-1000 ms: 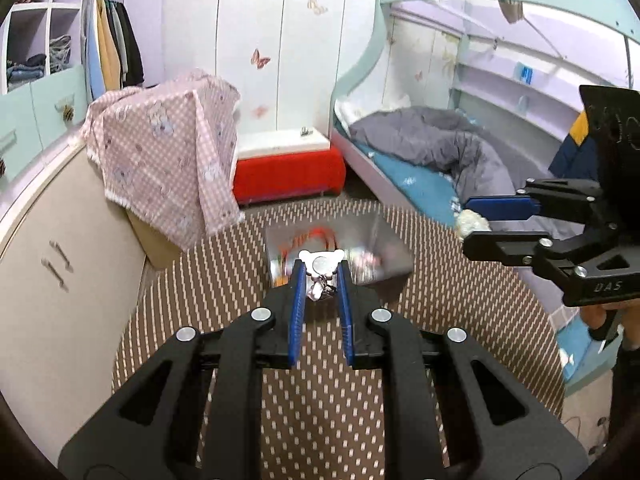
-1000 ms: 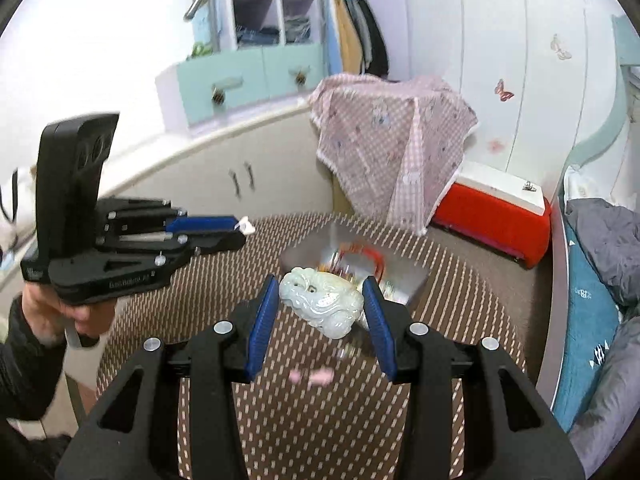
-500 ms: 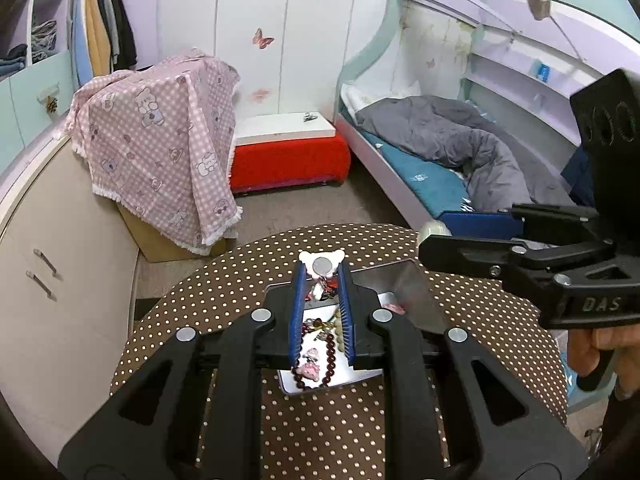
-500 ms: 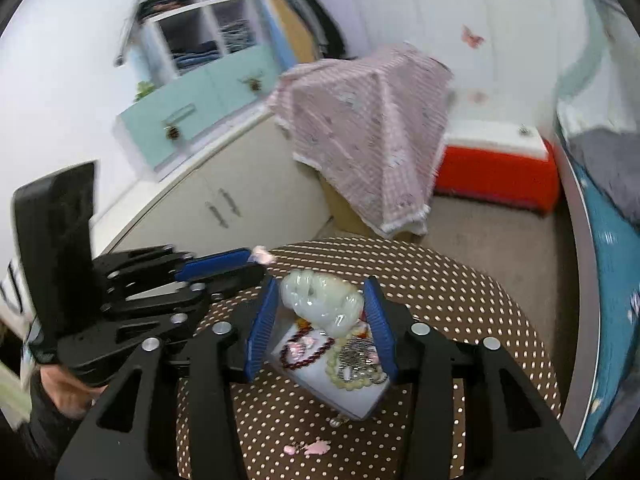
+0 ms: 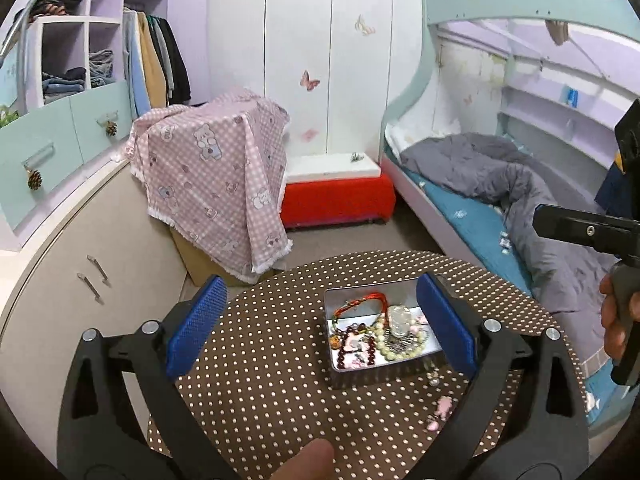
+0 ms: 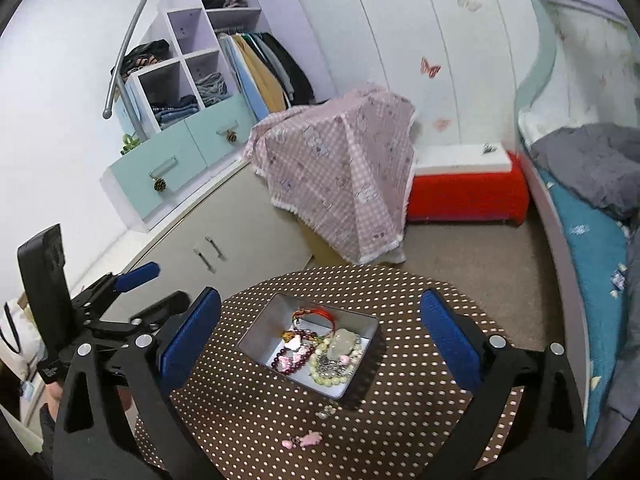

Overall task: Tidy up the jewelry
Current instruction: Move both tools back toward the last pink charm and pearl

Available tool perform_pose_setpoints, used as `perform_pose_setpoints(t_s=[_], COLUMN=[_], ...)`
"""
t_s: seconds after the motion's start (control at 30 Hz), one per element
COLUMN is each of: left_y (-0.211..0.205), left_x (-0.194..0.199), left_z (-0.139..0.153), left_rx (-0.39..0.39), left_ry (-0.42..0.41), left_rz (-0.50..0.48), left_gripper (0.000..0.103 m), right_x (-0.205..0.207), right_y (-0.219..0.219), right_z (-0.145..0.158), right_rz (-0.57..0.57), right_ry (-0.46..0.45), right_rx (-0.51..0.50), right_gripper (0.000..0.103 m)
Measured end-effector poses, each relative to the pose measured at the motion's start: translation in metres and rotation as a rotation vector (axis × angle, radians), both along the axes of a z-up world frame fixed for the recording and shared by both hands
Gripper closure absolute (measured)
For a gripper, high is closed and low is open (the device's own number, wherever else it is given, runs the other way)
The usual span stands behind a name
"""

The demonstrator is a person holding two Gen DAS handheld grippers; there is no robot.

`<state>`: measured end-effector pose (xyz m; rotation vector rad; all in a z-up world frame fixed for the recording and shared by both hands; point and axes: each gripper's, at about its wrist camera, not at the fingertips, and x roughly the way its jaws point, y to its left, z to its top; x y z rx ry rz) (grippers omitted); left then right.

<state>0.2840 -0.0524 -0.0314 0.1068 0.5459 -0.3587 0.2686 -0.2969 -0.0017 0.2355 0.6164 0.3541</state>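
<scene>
Here both grippers stand wide and are opening further, with nothing pressed between their blue pads. The left gripper hovers over the round table, its right pad overlapping the near right corner of the metal tin in the left wrist view; the tin shows in the gap between the fingers, untouched as far as one can tell. The right gripper frames the same tin from the other side, its pads well apart and clear of the rim.

The tin is a shallow, shiny rectangular box lying open on the brown cloth with pale dots. Inside sits a tangle of jewelry: a red cord bracelet at the far end, a dark red bead string to the left, a loop of pale cream beads at the near right, and a pale green carved stone resting on top of the beads. Small pink charms lie among them, too small to make out.

Outside the tin, on the cloth, lie a small silvery piece just beside the tin's near corner and a pink trinket a little nearer the camera; their shapes are unclear. In the left wrist view the gripper's right finger hides part of the tin's side, and a fingertip pokes in at the bottom edge. The right gripper's body is cut off at that view's right border, with the hand holding it partly seen.
</scene>
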Motion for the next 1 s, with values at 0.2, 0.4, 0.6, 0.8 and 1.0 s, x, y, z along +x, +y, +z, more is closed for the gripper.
perform_pose_setpoints(t_s=[0.2, 0.4, 0.6, 0.8, 1.0], left_y=[0.004, 0.004, 0.001, -0.001, -0.007], left_x=[-0.029, -0.054, -0.072, -0.077, -0.078], left_z=[0.013, 0.016, 0.013, 0.001, -0.022], left_rx=[-0.026, -0.023, -0.003, 0.009, 0.012], left_ry=[-0.031, -0.066, -0.078, -0.061, -0.019], left_rz=[0.019, 0.017, 0.002, -0.014, -0.032], left_gripper=[0.008, 0.008, 0.008, 0.008, 0.008], right_x=[-0.027, -0.049, -0.069, -0.079, -0.086], right_y=[0.005, 0.010, 0.012, 0.002, -0.002], right_z=[0.013, 0.014, 0.007, 0.000, -0.012], right_rz=[-0.020, -0.038, -0.047, -0.064, -0.070], right_ry=[-0.042, -0.059, -0.065, -0.051, -0.032], right_rx=[-0.066, -0.104, -0.141, -0.149, -0.154], right_gripper=[0.007, 0.007, 0.007, 0.007, 0.007])
